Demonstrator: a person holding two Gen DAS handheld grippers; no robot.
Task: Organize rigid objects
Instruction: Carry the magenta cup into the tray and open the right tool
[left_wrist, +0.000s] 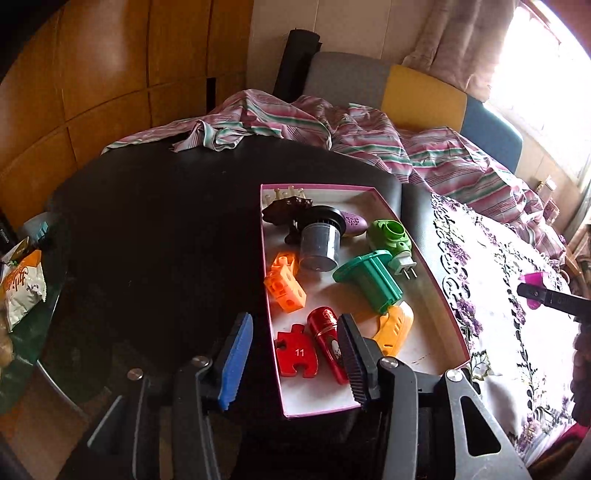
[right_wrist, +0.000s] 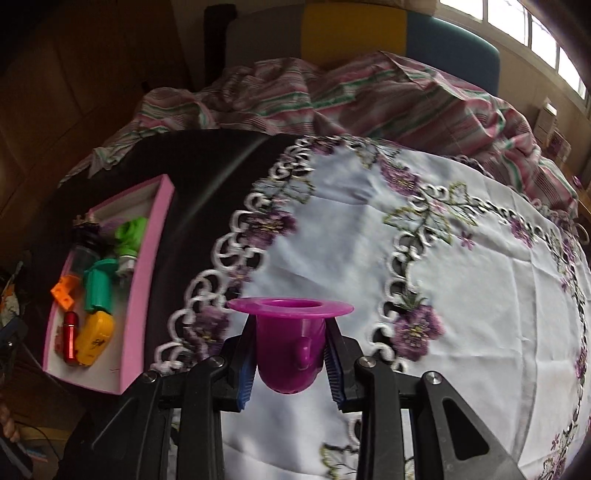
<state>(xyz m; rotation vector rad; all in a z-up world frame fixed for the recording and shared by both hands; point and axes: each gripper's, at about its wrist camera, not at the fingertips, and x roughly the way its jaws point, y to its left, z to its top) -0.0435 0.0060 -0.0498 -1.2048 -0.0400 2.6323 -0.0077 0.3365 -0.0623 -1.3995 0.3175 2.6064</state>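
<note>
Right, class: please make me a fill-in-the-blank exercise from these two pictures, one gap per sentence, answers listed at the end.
1. The right hand-held gripper is shut on a flanged cup whose colour is ____.
2. The pink-walled box rests on a tabletop coloured ____.
3. The number printed on the red puzzle piece is ____.
4. The left hand-held gripper, above the box's near end, holds ____.

Missing words: purple; black; 11; nothing

this is a room in a home: wooden wall panels (left_wrist: 110, 74), a striped bedsheet (left_wrist: 369, 136) behind the dark table (left_wrist: 155, 221), an embroidered flower tablecloth (right_wrist: 461, 295), curtains (left_wrist: 469, 40) at a bright window (left_wrist: 550, 59).
</note>
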